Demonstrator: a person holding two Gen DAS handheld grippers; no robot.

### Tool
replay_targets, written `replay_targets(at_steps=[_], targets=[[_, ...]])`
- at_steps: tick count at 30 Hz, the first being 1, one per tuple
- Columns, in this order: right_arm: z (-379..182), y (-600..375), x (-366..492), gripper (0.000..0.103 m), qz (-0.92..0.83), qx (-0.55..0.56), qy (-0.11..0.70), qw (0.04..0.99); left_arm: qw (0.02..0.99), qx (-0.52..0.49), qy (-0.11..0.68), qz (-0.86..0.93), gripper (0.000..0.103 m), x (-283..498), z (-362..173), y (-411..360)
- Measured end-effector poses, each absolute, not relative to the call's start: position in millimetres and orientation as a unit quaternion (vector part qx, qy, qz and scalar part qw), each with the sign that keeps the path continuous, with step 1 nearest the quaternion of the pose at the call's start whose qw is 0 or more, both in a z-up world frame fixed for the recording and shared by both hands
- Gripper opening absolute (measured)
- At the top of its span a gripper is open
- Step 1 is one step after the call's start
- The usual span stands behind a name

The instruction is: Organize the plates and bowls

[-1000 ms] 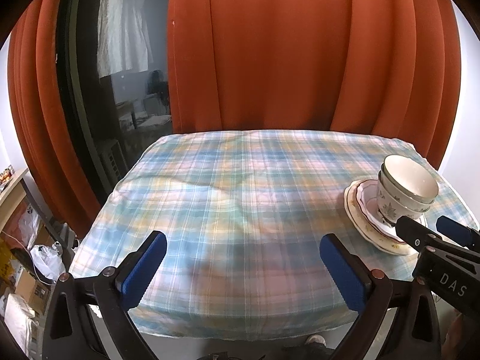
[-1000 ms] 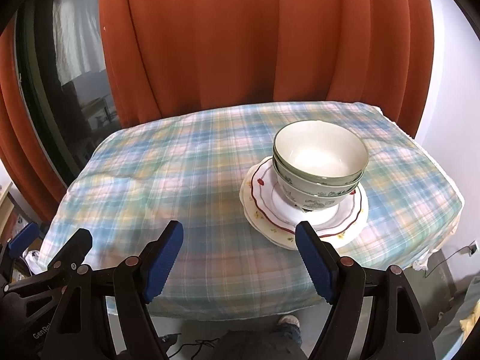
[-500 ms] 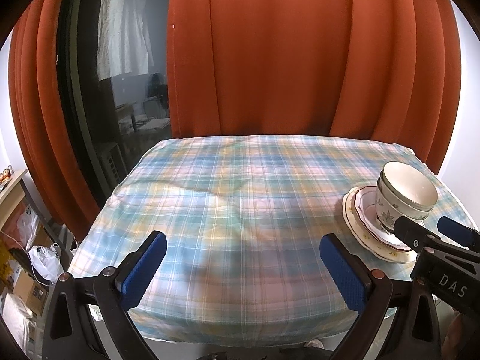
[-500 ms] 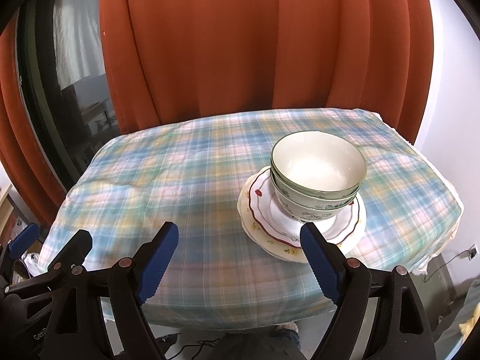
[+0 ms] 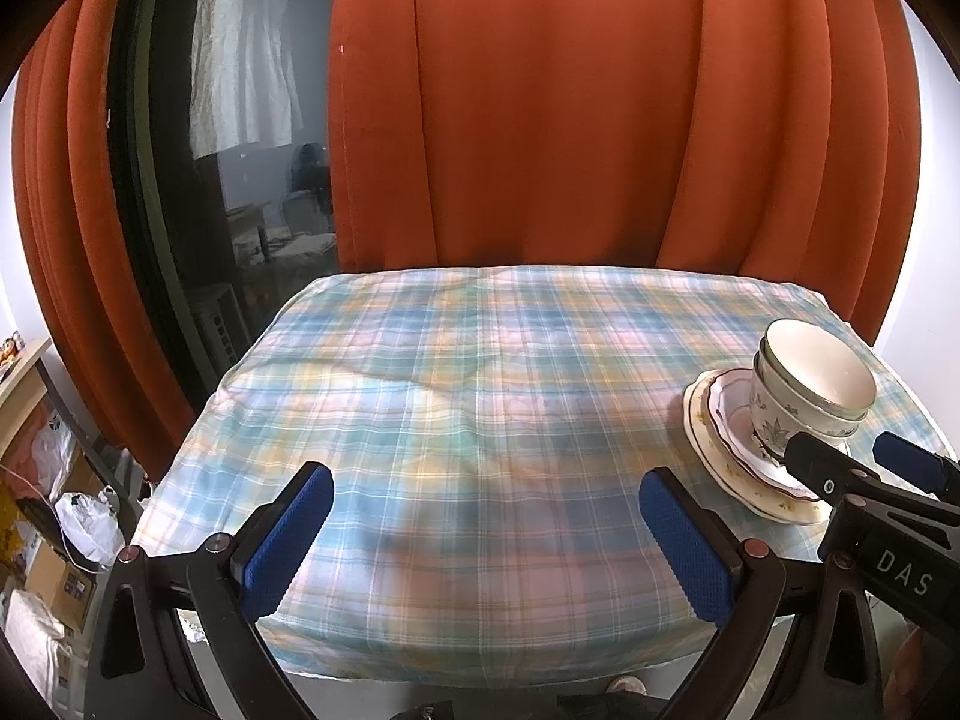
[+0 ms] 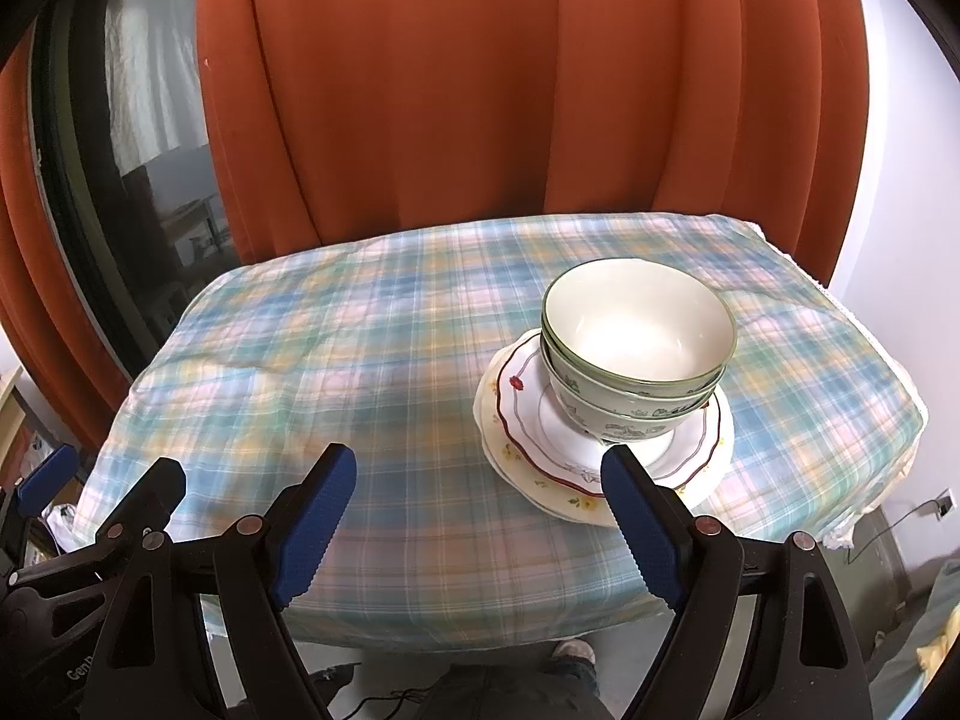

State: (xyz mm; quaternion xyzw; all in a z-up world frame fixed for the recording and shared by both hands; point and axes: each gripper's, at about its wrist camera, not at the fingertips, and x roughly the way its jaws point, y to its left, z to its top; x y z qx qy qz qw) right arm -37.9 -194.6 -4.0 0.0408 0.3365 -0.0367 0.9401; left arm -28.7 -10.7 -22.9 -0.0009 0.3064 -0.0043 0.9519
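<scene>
Plaid cloth (image 6: pixel 372 330) covers the table, and toward its right side sit two nested bowls (image 6: pixel 636 354) on a pair of stacked plates (image 6: pixel 540 438). Right gripper (image 6: pixel 474 522) hangs at the near edge, jaws wide apart and empty, the stack just ahead of it. Left gripper (image 5: pixel 480 534) hovers alongside, also spread wide, gripping nothing.
</scene>
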Motion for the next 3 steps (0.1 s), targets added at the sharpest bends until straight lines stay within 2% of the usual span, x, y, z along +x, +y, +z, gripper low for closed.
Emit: replay_targets(at_steps=[3], targets=[[-4.9,-194.7,-37.3,0.086,-0.036,0.041,0.338,0.94,0.952,-0.002,0.306,-0.006,0.103,-27.7,-23.4,-11.0]])
